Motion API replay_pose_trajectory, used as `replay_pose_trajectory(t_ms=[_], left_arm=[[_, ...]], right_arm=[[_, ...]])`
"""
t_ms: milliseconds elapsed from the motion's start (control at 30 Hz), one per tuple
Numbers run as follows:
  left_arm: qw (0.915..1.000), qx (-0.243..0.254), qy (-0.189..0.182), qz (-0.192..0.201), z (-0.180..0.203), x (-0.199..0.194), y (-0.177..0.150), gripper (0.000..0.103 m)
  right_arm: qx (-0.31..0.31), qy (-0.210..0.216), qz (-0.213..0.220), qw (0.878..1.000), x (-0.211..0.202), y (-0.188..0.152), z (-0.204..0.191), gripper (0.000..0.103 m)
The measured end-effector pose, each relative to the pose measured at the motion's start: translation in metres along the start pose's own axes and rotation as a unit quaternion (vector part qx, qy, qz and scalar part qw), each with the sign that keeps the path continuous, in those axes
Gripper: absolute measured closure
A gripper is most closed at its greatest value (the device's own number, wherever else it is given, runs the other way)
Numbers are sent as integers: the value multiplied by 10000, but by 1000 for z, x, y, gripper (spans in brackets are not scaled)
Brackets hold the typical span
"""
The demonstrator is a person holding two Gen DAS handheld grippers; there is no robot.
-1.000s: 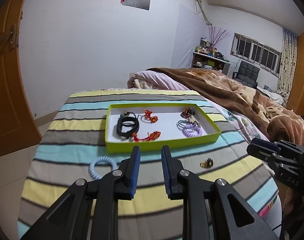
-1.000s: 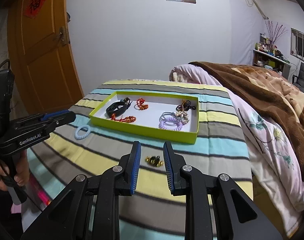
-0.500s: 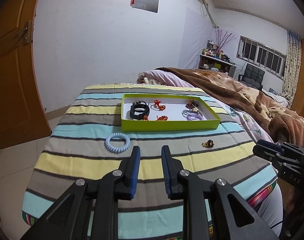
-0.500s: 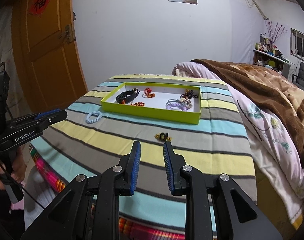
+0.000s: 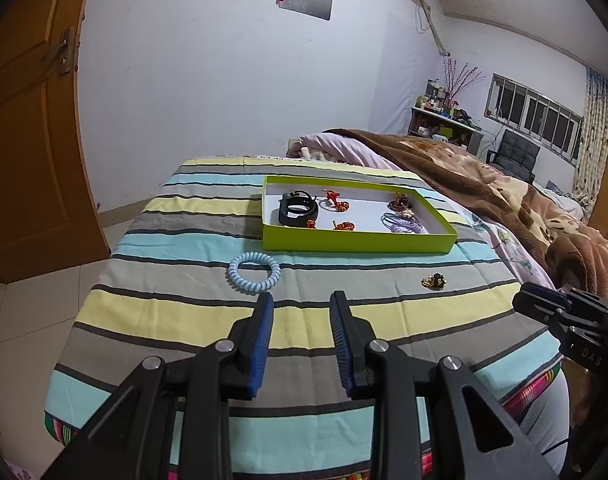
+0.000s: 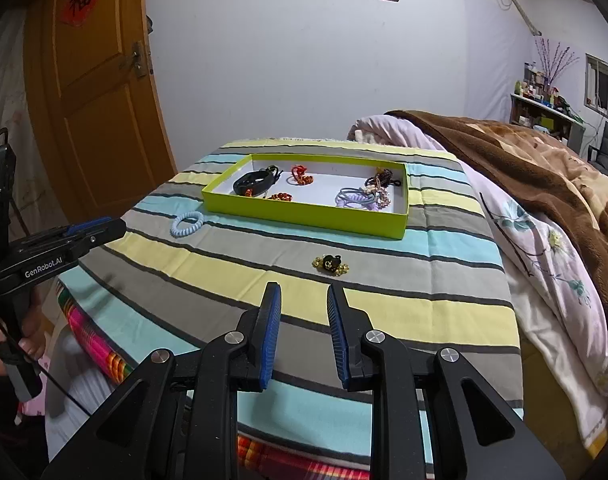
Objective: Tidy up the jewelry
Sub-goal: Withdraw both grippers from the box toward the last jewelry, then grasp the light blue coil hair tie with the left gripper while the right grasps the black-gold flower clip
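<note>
Left gripper (image 5: 301, 304): jaws stood parted and held nothing, poised over the striped cloth (image 5: 183, 312) on the near side of the green tray (image 5: 356, 240).
Right gripper (image 6: 303, 296): likewise parted and empty-handed, short of the tray's near wall.
Blue coil hair tie (image 5: 254, 273): lay flat on the cloth just off the tray's near-left corner, outside it.
Gold-and-black brooch (image 6: 330, 265): sat on the cloth in front of the tray, towards its right end, apart from the wall.
Tray contents: a black band (image 5: 298, 211) at the left end, red-orange beaded pieces (image 5: 336, 205) in the middle, purple hair ties (image 5: 404, 222) at the right end.
Brown blanket (image 6: 524, 160): heaped to the tray's right.
</note>
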State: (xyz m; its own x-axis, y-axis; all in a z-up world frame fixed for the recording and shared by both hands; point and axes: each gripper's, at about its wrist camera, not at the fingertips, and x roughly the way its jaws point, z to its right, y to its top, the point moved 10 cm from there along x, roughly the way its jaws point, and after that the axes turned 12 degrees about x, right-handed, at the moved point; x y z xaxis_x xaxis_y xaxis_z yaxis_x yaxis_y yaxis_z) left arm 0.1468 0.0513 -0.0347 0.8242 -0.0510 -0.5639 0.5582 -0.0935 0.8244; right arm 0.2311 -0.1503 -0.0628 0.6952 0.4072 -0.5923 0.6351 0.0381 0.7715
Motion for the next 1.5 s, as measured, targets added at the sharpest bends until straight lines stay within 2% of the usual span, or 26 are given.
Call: replay_pose_trajectory(t_ms=[567, 633, 667, 1133, 1267, 1500], left_arm=[[9997, -104, 89, -198, -23, 35, 1, 72], [9996, -129, 111, -234, -27, 40, 2, 72], [9995, -140, 117, -248, -29, 43, 2, 72], [9975, -378, 115, -585, -51, 86, 0, 72], [9949, -538, -69, -852, -51, 99, -5, 72], [9900, -625, 197, -1251, -59, 116, -14, 72]], right_arm=[[-6, -60, -253, 9997, 44, 6, 10, 77], [-9, -53, -315, 9995, 53, 6, 11, 64], [-9, -49, -346, 9994, 57, 7, 12, 54], [-230, -281, -750, 9965, 103, 9, 15, 54], [-196, -340, -997, 9942, 114, 4, 19, 54], [-204, -364, -1135, 9927, 119, 1, 19, 54]])
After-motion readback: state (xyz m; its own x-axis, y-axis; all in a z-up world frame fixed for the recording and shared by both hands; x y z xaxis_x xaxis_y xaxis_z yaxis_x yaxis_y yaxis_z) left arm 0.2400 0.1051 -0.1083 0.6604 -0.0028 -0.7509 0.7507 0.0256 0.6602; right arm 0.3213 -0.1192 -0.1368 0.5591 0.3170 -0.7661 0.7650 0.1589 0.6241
